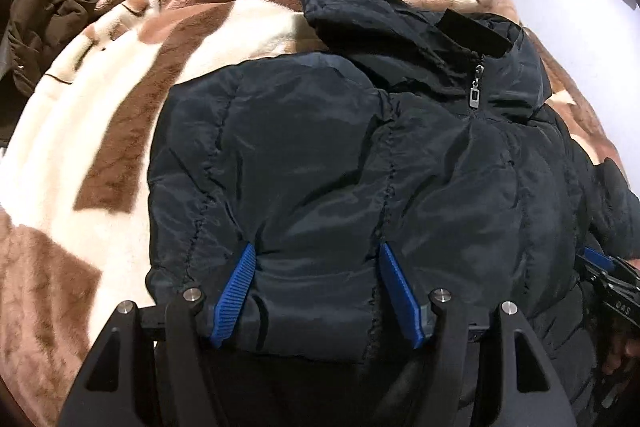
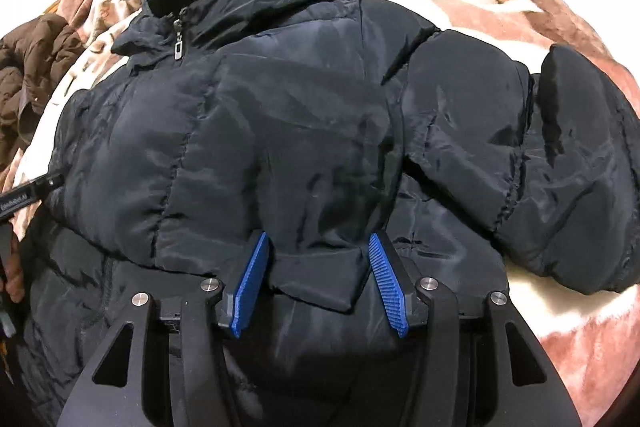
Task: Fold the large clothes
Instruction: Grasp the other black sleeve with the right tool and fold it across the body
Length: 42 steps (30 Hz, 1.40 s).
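The dark navy puffer jacket (image 1: pixel 340 163) lies zipped, front up, on a brown-and-cream fleece blanket (image 1: pixel 100 131). The left gripper (image 1: pixel 316 291) and right gripper (image 2: pixel 318 283) each grip a fold of the jacket between their jaws.
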Each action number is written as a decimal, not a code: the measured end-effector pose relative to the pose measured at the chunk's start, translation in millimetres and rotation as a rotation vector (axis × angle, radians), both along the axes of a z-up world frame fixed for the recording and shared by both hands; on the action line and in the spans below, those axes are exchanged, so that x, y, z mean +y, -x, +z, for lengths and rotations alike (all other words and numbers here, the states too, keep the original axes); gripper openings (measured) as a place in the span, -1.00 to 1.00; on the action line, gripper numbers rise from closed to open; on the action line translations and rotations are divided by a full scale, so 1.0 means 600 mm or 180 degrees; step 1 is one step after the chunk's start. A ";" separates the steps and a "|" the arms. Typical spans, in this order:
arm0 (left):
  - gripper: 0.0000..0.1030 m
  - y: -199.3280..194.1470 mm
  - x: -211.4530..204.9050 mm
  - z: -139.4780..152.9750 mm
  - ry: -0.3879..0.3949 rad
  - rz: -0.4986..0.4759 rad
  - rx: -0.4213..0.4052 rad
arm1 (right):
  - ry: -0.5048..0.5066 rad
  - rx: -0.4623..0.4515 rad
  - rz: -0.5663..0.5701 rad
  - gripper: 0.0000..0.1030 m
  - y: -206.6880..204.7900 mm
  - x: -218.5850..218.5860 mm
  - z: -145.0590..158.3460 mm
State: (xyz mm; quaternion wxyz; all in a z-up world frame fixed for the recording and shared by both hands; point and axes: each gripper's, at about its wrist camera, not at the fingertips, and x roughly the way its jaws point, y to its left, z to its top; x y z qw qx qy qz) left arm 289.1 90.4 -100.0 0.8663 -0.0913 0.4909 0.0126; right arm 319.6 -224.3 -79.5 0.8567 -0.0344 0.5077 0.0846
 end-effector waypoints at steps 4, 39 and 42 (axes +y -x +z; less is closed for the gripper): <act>0.27 0.050 -0.024 0.043 0.0040 -0.0054 -0.0059 | 0.0074 -0.0136 0.0007 0.02 0.044 -0.007 0.049; 0.31 0.195 -0.240 0.183 0.0044 -0.0636 -0.0381 | -0.0618 -0.0457 -0.1313 0.22 0.238 -0.318 0.158; 0.31 0.157 -0.252 0.163 0.0024 -0.0681 -0.0321 | -0.0680 -0.0399 -0.1581 0.22 0.205 -0.383 0.134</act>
